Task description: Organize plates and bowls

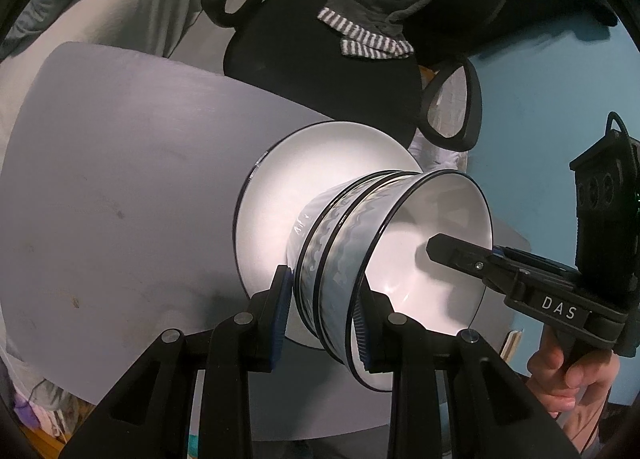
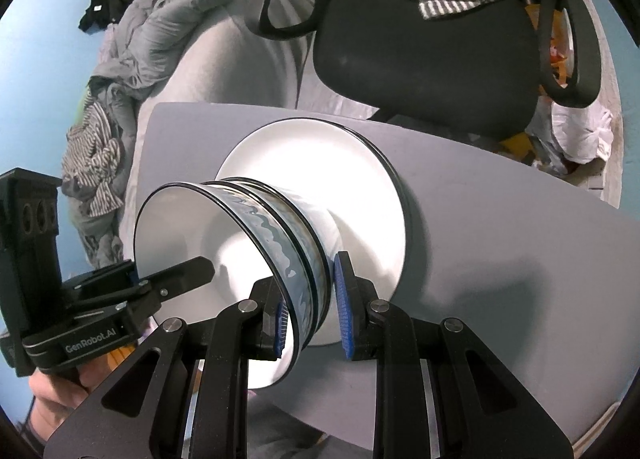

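Observation:
A stack of white bowls [image 1: 340, 255] with blue wavy bands and black rims stands on a white plate [image 1: 316, 175] with a black rim, on a grey table [image 1: 120, 199]. My left gripper [image 1: 324, 319] straddles the near wall of the bowl stack, one finger outside and one inside the top bowl. My right gripper [image 2: 312, 311] straddles the opposite wall of the bowl stack [image 2: 288, 235] the same way, over the plate [image 2: 340, 171]. Each gripper shows in the other's view, the right gripper [image 1: 452, 255] and the left gripper [image 2: 188, 275], with a finger reaching into the top bowl.
A black office chair [image 2: 424, 39] with striped cloth on it stands just beyond the table [image 2: 500, 239]. A bed with grey bedding and clothes [image 2: 160, 39] lies to the left. The wall [image 1: 540, 99] is blue.

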Tool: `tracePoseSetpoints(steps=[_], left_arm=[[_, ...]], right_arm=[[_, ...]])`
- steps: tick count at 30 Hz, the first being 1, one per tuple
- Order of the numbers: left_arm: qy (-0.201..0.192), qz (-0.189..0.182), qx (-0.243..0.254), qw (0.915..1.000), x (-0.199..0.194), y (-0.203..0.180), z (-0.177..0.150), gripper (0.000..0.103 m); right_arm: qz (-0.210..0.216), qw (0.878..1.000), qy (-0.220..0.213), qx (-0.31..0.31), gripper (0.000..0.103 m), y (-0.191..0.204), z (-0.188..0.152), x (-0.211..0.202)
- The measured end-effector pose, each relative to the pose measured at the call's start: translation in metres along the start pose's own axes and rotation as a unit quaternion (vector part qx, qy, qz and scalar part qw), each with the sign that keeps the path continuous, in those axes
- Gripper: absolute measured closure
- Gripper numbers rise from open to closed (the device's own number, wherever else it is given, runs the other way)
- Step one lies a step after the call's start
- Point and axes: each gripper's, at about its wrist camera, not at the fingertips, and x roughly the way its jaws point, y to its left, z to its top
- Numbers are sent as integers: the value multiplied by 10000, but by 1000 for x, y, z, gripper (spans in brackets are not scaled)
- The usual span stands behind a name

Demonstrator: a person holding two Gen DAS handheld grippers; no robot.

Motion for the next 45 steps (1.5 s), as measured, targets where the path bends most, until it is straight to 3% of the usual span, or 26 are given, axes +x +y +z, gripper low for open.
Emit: tracePoseSetpoints(steps=[13, 18, 20, 22, 25, 35, 39, 45], left_arm=[[-40, 78, -8, 10000, 4, -2, 0, 74], [-162, -26, -35, 9999, 1, -6, -2, 57], [-269, -28, -37, 9996, -2, -7, -4, 41], [-393, 38, -16, 9992, -6, -9, -8, 39], [-483, 157, -4, 9987, -12, -8, -15, 35], [-1120, 366, 230, 9928, -59, -24, -36, 23], [-1373, 471, 507, 9881, -85, -41, -45, 16], [-1563, 496, 717, 9839, -113, -61, -59, 16]], right_arm=[[-181, 9998, 21, -29, 82, 6, 3, 4], [-214, 9997, -54, -83, 75, 12, 0, 1], [-319, 9993, -109, -149, 71, 14, 0, 0], [-444, 9987, -148, -211, 56, 17, -2, -2], [-651, 9971, -308, -266, 46, 22, -4, -10], [-1252, 9871, -874, -483, 42, 40, -23, -54], [-1293, 9839, -1141, -472, 40, 49, -31, -77], [-1362, 9775, -1518, -529, 40, 63, -46, -111]])
